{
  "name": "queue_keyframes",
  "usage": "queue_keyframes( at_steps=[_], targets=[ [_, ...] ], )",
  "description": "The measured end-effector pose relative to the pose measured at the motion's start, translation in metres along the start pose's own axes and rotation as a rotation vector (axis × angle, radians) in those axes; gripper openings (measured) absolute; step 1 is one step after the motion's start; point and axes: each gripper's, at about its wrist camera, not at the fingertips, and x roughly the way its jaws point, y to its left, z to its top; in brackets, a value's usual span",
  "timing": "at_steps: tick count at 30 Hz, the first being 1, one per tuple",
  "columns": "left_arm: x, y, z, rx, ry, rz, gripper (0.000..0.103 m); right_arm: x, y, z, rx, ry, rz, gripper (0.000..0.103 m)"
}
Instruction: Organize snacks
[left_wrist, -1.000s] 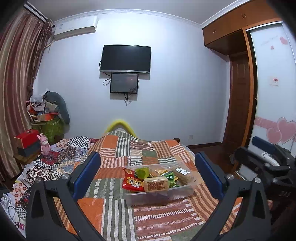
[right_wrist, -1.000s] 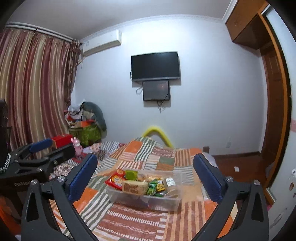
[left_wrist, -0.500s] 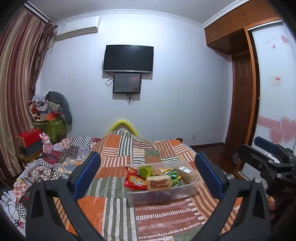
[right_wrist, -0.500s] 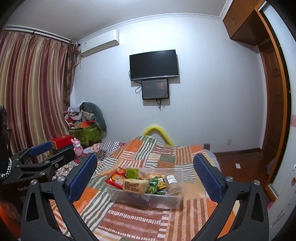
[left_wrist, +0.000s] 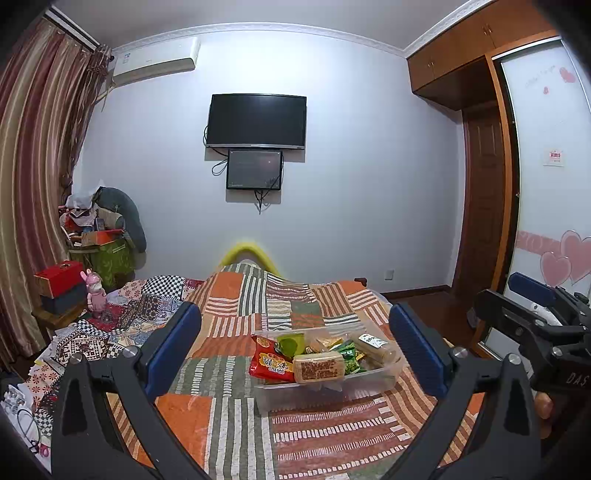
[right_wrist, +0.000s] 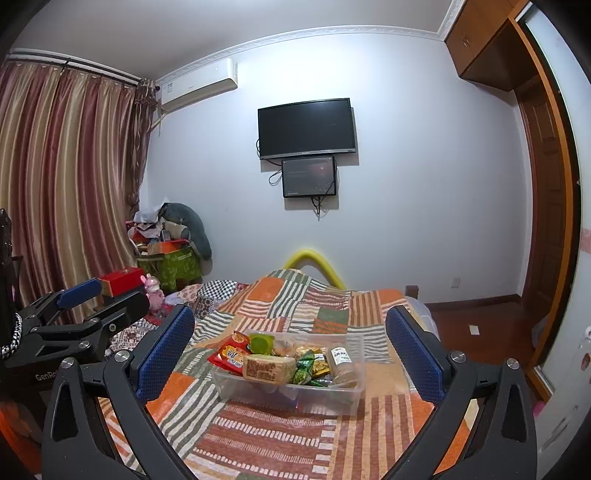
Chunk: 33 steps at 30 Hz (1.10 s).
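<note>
Grippers both hang above the near end of the bed, jaws wide apart and holding nothing: the left gripper (left_wrist: 295, 347) and the right gripper (right_wrist: 290, 345) each frame the bin (left_wrist: 389, 373) between their blue pads.

That clear bin sits on the quilt (left_wrist: 236, 417), well ahead of both tools, and the snacks lie piled inside it: a red packet (left_wrist: 269, 360) at its left end, a tan block (left_wrist: 319, 366) leaning on the front wall, a green cup (left_wrist: 290, 343) behind, green sachets (left_wrist: 349, 360) in the middle and a capped jar (left_wrist: 375, 345) at the right. No snack shows loose on the quilt.

The scene fits snacks already gathered as well as a bin waiting to be sorted out, so no particular pick is settled. For any grasp here, I judge that coming down from above with jaws across a packet's narrow side works best, since the thin walls and soft quilt will let the bin slide or tip under a sideways push.
</note>
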Motion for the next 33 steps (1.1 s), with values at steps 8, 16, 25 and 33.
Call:
queue_keyframes(
  at_steps=[8,16,25,33],
  targets=[
    [0.0003,-0.0004,0.0011,-0.002,-0.002,-0.002,0.103,-0.0006,-0.0003,0.0001,-0.002,-0.002,-0.001,0.103],
    [0.0016,-0.0001,0.0015,0.001,-0.005,0.004,0.103,-0.0018,-0.0024,0.0017,0.002,0.002,0.0,0.103],
    [0.0021,-0.0013,0.0002,0.009,-0.013,-0.002,0.103,-0.0016,-0.0028,0.0025,-0.002,0.002,-0.001,0.103],
    [0.0011,-0.005,-0.0029,0.033,-0.016,-0.005,0.103,-0.0011,-0.0014,0.0018,-0.001,-0.003,0.002,0.103]
  ],
)
